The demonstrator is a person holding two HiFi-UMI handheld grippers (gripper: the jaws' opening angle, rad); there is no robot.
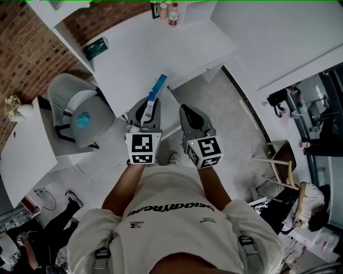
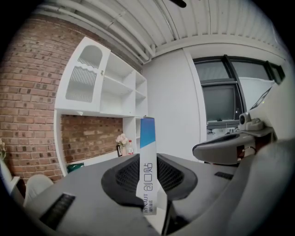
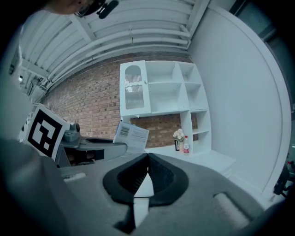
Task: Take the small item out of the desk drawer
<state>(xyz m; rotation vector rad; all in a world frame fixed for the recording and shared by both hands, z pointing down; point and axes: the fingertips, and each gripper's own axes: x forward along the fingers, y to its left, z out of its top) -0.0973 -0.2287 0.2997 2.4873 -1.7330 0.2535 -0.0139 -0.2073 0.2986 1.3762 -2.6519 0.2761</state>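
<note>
Left claw [image 1: 148, 107] pinches small box [image 2: 147, 152]; lower end hidden.

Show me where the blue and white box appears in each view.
Head view: box at centre, sticking out of the left gripper.
Left gripper view: box dead centre, upright between the jaws.
Right gripper view: box left of centre, barcode side showing.
Shared landmark: the small bottle.
</note>
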